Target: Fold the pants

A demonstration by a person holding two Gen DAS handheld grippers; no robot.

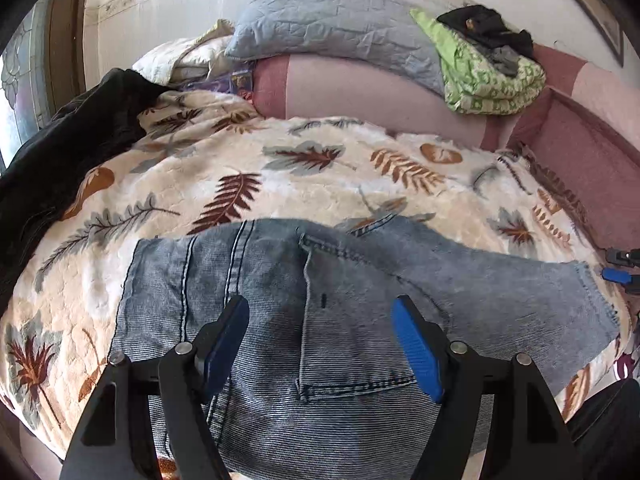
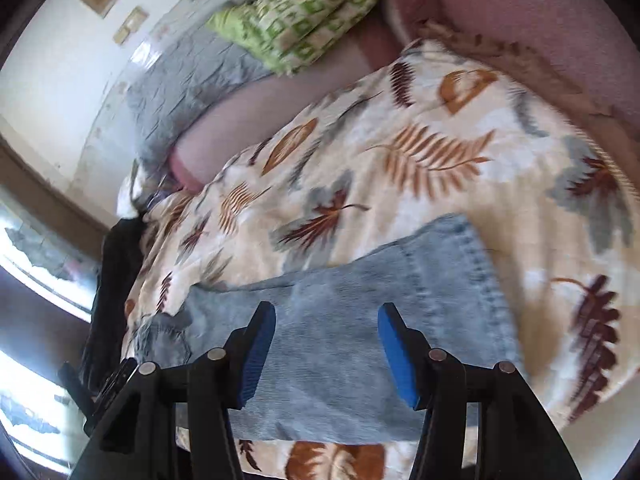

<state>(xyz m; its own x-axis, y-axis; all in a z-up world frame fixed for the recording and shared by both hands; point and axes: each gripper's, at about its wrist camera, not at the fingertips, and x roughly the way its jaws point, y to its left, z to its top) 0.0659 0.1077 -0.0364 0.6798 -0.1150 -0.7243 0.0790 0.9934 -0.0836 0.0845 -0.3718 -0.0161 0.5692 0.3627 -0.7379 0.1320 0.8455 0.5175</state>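
- Left wrist view: the left gripper [image 1: 320,312] is spread wide and holds nothing, poised over the jeans [image 1: 360,280], which lie flat on a leaf-patterned blanket [image 1: 240,160]. A grey pillow [image 1: 332,20] and a green cloth [image 1: 492,76] sit behind.
- Right wrist view: the right gripper [image 2: 326,320] is likewise wide apart and empty above a jeans leg [image 2: 340,300] near its hem; the view is blurred.

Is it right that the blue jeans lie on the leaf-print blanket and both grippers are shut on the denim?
Not quite. The blue jeans do lie on the leaf-print blanket, but neither gripper is shut: the left gripper and the right gripper both stand open above the denim, holding nothing, as each wrist view shows.
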